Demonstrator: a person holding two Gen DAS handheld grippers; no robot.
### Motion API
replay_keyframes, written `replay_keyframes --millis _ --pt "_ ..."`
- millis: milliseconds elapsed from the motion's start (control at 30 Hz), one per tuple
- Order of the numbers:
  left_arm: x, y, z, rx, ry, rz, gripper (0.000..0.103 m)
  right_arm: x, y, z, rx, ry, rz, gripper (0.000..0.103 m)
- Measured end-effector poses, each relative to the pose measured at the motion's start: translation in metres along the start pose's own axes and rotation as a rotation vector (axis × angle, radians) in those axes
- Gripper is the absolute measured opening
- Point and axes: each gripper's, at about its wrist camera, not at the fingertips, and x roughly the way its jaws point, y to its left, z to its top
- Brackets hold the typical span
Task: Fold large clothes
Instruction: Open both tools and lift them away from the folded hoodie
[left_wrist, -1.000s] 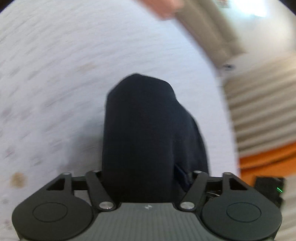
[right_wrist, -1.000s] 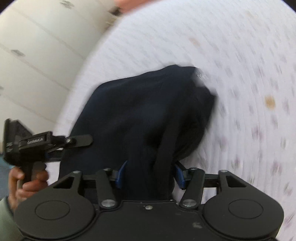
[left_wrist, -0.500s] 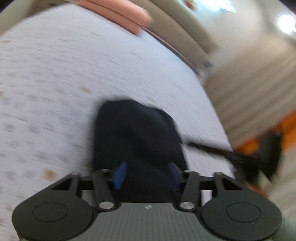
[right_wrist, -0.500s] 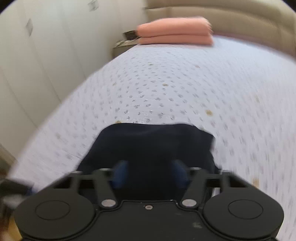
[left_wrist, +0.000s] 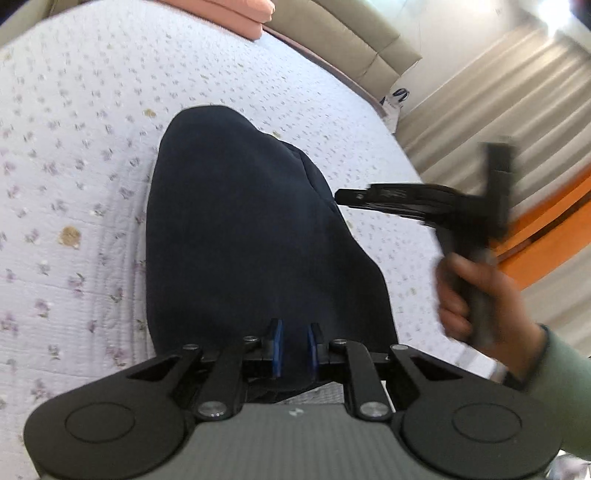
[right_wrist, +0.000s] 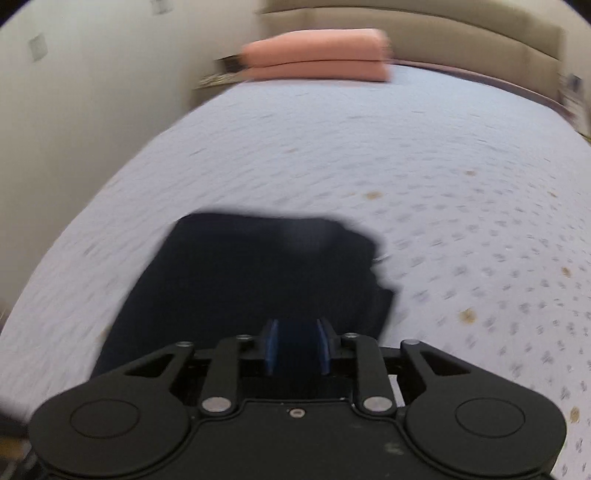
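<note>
Low in the left wrist view, the left gripper (left_wrist: 294, 347) points steeply down at the bed. Its jaws are closing, the blue pads (left_wrist: 276, 345) now a narrow slot apart. The dark garment (left_wrist: 240, 229) fills the background between them, but whether any cloth is pinched there I cannot tell. At the right edge of that frame a hand (left_wrist: 476, 295), in a pale green sleeve (left_wrist: 561, 387), grips the handle of the right gripper (left_wrist: 341, 196). That gripper is blurred, lies nearly level across the frame and reaches leftward until its tip meets the garment's right edge.

Low in the right wrist view, the jaws are opening, with a moderate gap between the blue pads (right_wrist: 271, 345). Dark cloth shows behind the gap; again I cannot tell whether any is held.

The garment is navy, matte and smooth, folded into a thick rounded-off block with layered edges on its right side. It lies on the quilt (left_wrist: 74, 147), from the frame bottom to mid-frame in both views. The quilt is pale lavender, stitched, with small flower sprigs and a few tan spots. At the top, folded salmon bedding (right_wrist: 317, 55) sits before a padded beige headboard (left_wrist: 343, 40). Pleated curtains (left_wrist: 498, 92) hang at upper right.
</note>
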Motion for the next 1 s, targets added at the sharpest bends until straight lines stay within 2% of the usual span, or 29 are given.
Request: replay_keyframes --millis 67,100,133,200,267,333,433,500,567,633,667,733,767,833,933,1000 --pt "0.003 -0.005 -0.002 -0.008 -0.004 0.041 0.017 0.0 0.018 -0.03 -0.101 0.062 -0.045 0.025" --pt "0.002 -0.011 -0.003 -0.012 -0.007 0.055 0.017 0.004 0.019 -0.046 -0.124 0.094 -0.059 0.012" --pt "0.006 -0.013 -0.004 0.001 -0.01 0.074 0.017 0.007 0.016 -0.061 -0.13 0.132 -0.07 0.004" --pt "0.008 -0.024 -0.006 0.051 0.014 0.132 0.017 0.008 0.006 -0.087 -0.093 0.242 -0.087 0.004" --pt "0.001 -0.038 -0.01 0.104 0.039 0.197 0.017 -0.01 -0.007 -0.099 -0.042 0.296 -0.073 0.005" --pt "-0.008 -0.057 -0.015 0.171 0.057 0.27 0.02 -0.032 -0.016 -0.1 -0.027 0.313 -0.064 0.02" --pt "-0.021 -0.079 -0.017 0.232 0.063 0.381 0.027 -0.064 -0.027 -0.091 0.014 0.31 -0.038 0.023" --pt "-0.034 -0.099 -0.015 0.232 0.059 0.415 0.027 -0.089 -0.029 -0.08 0.026 0.286 0.0 0.023" --pt "-0.046 -0.121 -0.01 0.233 0.04 0.436 0.029 -0.113 -0.027 -0.066 0.02 0.237 0.008 0.027" --pt "-0.051 -0.144 -0.005 0.253 0.029 0.489 0.031 -0.135 -0.023 -0.05 0.029 0.194 0.019 0.046" --pt "-0.053 -0.157 -0.001 0.267 0.024 0.525 0.031 -0.145 -0.023 -0.043 0.036 0.173 0.024 0.051" --pt "-0.061 -0.179 0.006 0.293 -0.001 0.565 0.031 -0.164 -0.018 -0.028 0.042 0.131 0.032 0.072" --pt "-0.066 -0.19 0.01 0.297 -0.017 0.576 0.031 -0.175 -0.014 -0.019 0.035 0.111 0.026 0.077" --pt "-0.078 -0.209 0.018 0.28 -0.049 0.594 0.037 -0.184 -0.01 -0.007 0.017 0.103 0.024 0.079" --pt "-0.097 -0.224 0.024 0.184 -0.08 0.634 0.06 -0.193 -0.007 0.009 0.014 0.145 -0.015 0.08" --pt "-0.109 -0.229 0.023 0.132 -0.092 0.652 0.062 -0.198 -0.008 0.011 0.051 0.149 -0.042 0.08"
